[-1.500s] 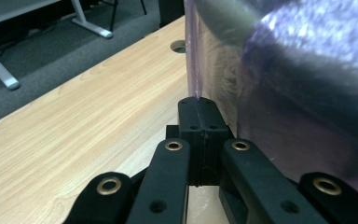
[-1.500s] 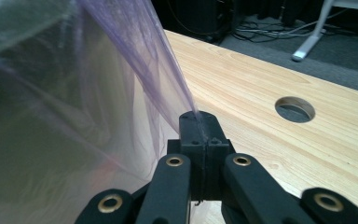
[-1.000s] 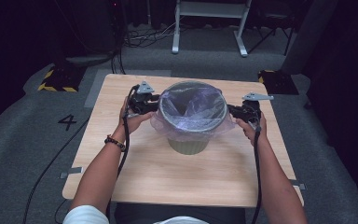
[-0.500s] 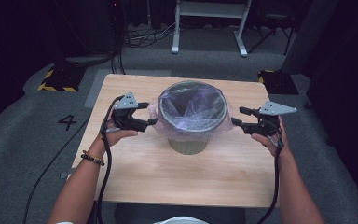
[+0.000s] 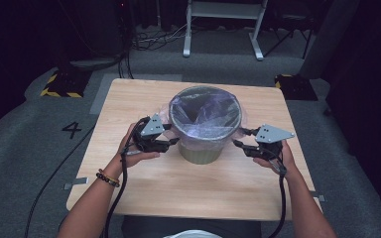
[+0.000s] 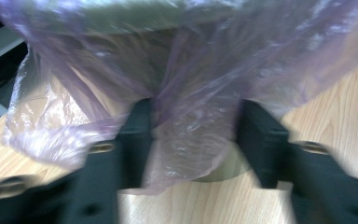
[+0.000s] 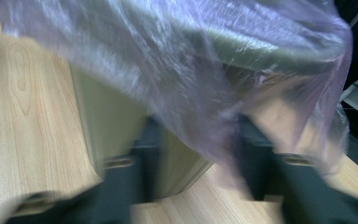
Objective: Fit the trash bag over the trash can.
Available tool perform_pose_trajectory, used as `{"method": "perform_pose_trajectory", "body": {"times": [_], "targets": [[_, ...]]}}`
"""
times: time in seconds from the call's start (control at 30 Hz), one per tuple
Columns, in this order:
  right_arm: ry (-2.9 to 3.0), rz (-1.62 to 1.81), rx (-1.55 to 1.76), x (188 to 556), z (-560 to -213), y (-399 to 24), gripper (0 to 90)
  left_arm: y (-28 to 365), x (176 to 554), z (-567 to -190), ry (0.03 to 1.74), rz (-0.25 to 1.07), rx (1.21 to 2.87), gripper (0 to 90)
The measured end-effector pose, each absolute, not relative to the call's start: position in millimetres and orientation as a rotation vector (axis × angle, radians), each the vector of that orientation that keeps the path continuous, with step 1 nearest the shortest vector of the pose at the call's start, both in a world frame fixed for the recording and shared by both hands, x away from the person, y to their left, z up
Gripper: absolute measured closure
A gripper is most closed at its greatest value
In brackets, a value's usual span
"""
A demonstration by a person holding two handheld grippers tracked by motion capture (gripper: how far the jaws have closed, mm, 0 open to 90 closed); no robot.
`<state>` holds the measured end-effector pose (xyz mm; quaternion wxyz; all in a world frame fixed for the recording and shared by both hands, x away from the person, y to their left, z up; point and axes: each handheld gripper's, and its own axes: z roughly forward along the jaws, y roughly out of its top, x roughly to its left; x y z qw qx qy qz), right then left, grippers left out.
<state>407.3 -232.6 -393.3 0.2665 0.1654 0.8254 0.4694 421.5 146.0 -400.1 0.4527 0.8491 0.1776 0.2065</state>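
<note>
Left claw [image 5: 174, 142] sat wide open right at the left side of the bin, jaws spread with the loose skirt of the thin, crinkly, see-through purple plastic liner [image 6: 186, 79] hanging between them, not pinched. Right claw [image 5: 238, 144] was the same deal on the other side: jaws apart, liner draped down between them in its own view, olive wall of the bin just behind. Both gripper views were pretty blurry, so I couldn't tell if the jaw tips actually touched the plastic.

The round olive-green plastic wastebasket [image 5: 199, 151] stood upright around the middle of the light wood-grain surface [image 5: 129, 99], liner folded over its rim. Nothing else on the surface in the way.

Compared to half a second before, both claws had moved in from well off to the sides to right against the bin.
</note>
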Motion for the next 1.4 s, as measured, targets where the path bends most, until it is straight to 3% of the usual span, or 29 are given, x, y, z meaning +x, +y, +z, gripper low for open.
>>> {"method": "perform_pose_trajectory", "body": {"times": [0.07,0.17,0.9,1.07,1.2,1.4], "targets": [[2.234,1.263,0.444,407,-397,-230,78.6,145,421,-402,0.438,0.528,2.114,67.5],[2.247,1.272,0.436,406,-401,-229,89.7,145,421,-405,0.432,0.537,2.108,89.0],[2.443,1.181,0.561,423,-449,-228,90.0,142,428,-437,0.487,0.513,2.213,88.4],[2.438,1.166,0.642,435,-456,-229,90.0,145,431,-440,0.547,0.499,2.152,65.8],[2.413,1.221,0.66,436,-455,-231,89.8,149,430,-438,0.584,0.492,2.124,38.1],[2.374,1.255,0.672,435,-452,-235,84.7,159,426,-433,0.573,0.457,2.121,21.4]]}}
